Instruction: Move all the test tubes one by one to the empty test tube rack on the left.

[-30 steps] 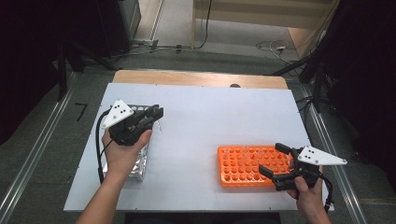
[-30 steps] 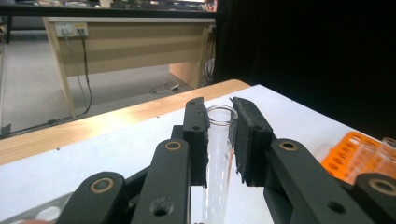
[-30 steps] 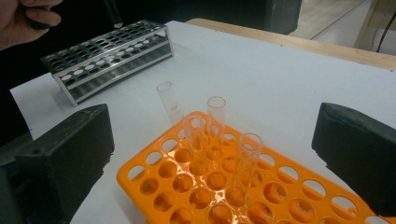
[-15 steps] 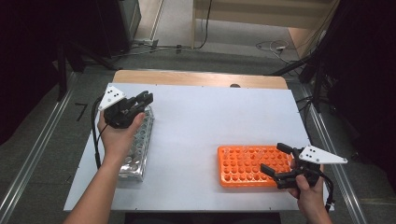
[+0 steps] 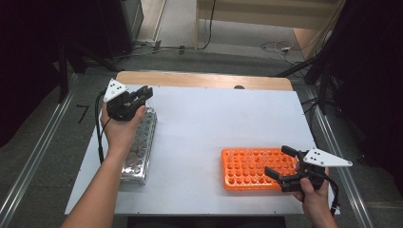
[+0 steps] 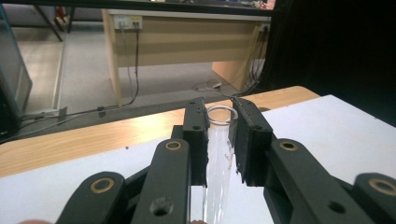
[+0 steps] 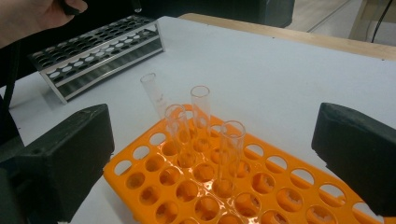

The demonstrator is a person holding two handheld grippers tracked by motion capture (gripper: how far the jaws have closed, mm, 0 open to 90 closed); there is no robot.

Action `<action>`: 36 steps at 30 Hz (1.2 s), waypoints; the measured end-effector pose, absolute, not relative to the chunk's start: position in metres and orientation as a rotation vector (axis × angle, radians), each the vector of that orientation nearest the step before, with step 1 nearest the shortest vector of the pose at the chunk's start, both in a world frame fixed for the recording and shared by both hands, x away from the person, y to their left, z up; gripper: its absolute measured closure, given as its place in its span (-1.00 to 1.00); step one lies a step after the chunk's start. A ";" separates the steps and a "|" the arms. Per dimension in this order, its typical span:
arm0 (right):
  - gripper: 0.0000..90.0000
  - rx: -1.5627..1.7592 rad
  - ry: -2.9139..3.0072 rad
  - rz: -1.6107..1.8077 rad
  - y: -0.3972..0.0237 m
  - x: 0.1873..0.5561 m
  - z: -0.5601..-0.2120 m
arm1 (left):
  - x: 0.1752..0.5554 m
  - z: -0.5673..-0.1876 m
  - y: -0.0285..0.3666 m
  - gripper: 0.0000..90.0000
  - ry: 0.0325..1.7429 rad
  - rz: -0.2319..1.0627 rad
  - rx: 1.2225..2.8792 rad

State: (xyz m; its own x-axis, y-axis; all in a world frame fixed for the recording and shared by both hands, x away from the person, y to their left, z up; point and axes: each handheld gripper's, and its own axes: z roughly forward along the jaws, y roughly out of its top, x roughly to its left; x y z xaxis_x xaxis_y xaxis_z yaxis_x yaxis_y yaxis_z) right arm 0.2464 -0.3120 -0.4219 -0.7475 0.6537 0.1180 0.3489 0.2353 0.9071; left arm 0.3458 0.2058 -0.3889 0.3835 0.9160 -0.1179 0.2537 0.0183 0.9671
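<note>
I held a glass tube (image 6: 218, 154) clamped between the jaws of my left gripper (image 5: 135, 98), upright, its open mouth level with the jaw tips, over the far end of the metal rack (image 5: 139, 145). That rack was my landmark: it lay along the left side of the white table (image 5: 209, 118), and its holes looked empty from where my right gripper's camera saw it. To seat the tube well, I judged I should keep it vertical, bring its rounded bottom over one hole near the far end of the metal rack, lower slowly until the lower tier caught it, and only then let the jaws part; glass gripped near the rim can swing, so a gentle descent mattered. My right gripper (image 5: 285, 167) had its jaws spread wide with nothing between them, well to the right of the metal rack, resting at the near right end of the orange rack (image 5: 247, 166). Four more tubes (image 7: 201, 116) stood in that orange rack, one leaning. Nothing lay on the table between the two racks, so the only hindrance I saw was my own hand (image 5: 121, 130) covering part of the metal rack's holes.
</note>
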 end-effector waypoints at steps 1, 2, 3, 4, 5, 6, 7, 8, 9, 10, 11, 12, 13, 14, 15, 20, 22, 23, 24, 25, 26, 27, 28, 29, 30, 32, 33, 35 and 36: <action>-1.00 0.940 2.223 1.516 -0.312 0.246 -0.422 | 0.347 -0.390 0.207 0.70 1.108 0.727 1.502; -1.00 0.937 2.224 1.518 -0.312 0.247 -0.422 | 0.349 -0.390 0.207 0.70 1.111 0.730 1.505; -1.00 0.940 2.224 1.516 -0.312 0.248 -0.422 | 0.350 -0.392 0.208 0.70 1.115 0.729 1.503; -1.00 0.942 2.224 1.515 -0.312 0.248 -0.423 | 0.352 -0.393 0.208 0.70 1.117 0.730 1.505; -1.00 0.942 2.224 1.515 -0.312 0.248 -0.423 | 0.353 -0.394 0.209 0.70 1.122 0.732 1.509; -1.00 0.948 2.223 1.518 -0.312 0.249 -0.423 | 0.355 -0.395 0.209 0.70 1.126 0.733 1.513; -1.00 0.949 2.224 1.517 -0.312 0.249 -0.423 | 0.356 -0.397 0.209 0.70 1.132 0.735 1.515; -1.00 0.948 2.222 1.516 -0.313 0.250 -0.424 | 0.357 -0.398 0.210 0.70 1.138 0.736 1.518; -1.00 0.951 2.219 1.517 -0.313 0.250 -0.424 | 0.359 -0.399 0.210 0.70 1.140 0.743 1.515; -1.00 0.953 2.217 1.521 -0.313 0.250 -0.423 | 0.360 -0.400 0.210 0.70 1.144 0.746 1.512; -1.00 0.956 2.217 1.521 -0.313 0.251 -0.424 | 0.361 -0.400 0.210 0.70 1.149 0.749 1.512; -1.00 0.958 2.217 1.519 -0.313 0.251 -0.424 | 0.362 -0.402 0.211 0.70 1.152 0.748 1.511; -1.00 0.956 2.217 1.519 -0.313 0.251 -0.424 | 0.363 -0.403 0.211 0.70 1.156 0.748 1.514; -1.00 0.954 2.217 1.518 -0.313 0.251 -0.424 | 0.364 -0.404 0.210 0.70 1.160 0.752 1.519; -1.00 0.957 2.218 1.515 -0.312 0.251 -0.424 | 0.365 -0.405 0.209 0.70 1.166 0.755 1.522; -1.00 0.959 2.216 1.520 -0.312 0.252 -0.424 | 0.367 -0.410 0.207 0.70 1.179 0.771 1.539; -1.00 0.960 2.217 1.516 -0.312 0.251 -0.424 | 0.366 -0.412 0.207 0.70 1.192 0.787 1.553; -1.00 0.958 2.217 1.516 -0.312 0.251 -0.424 | 0.366 -0.414 0.208 0.70 1.195 0.789 1.555; -1.00 0.959 2.217 1.517 -0.312 0.251 -0.424 | 0.366 -0.415 0.208 0.70 1.201 0.782 1.553; -1.00 0.963 2.215 1.519 -0.312 0.251 -0.424 | 0.366 -0.416 0.208 0.70 1.203 0.780 1.552; -1.00 0.962 2.215 1.519 -0.312 0.251 -0.424 | 0.366 -0.417 0.209 0.70 1.207 0.775 1.558; -1.00 0.962 2.215 1.520 -0.312 0.250 -0.424 | 0.366 -0.418 0.209 0.70 1.209 0.769 1.564; -1.00 0.962 2.216 1.518 -0.312 0.250 -0.424 | 0.366 -0.419 0.209 0.70 1.208 0.768 1.569; -1.00 0.956 2.219 1.515 -0.312 0.250 -0.424 | 0.366 -0.420 0.208 0.70 1.209 0.767 1.571; -1.00 0.954 2.218 1.517 -0.312 0.250 -0.424 | 0.366 -0.421 0.208 0.70 1.210 0.764 1.574; -1.00 0.954 2.216 1.519 -0.311 0.250 -0.423 | 0.365 -0.421 0.208 0.70 1.210 0.760 1.577; -1.00 0.950 2.214 1.523 -0.311 0.250 -0.423 | 0.366 -0.422 0.207 0.70 1.211 0.759 1.578; -1.00 0.952 2.215 1.523 -0.311 0.249 -0.423 | 0.366 -0.423 0.207 0.70 1.217 0.756 1.590; -1.00 0.953 2.215 1.522 -0.311 0.249 -0.423 | 0.366 -0.423 0.206 0.70 1.220 0.756 1.595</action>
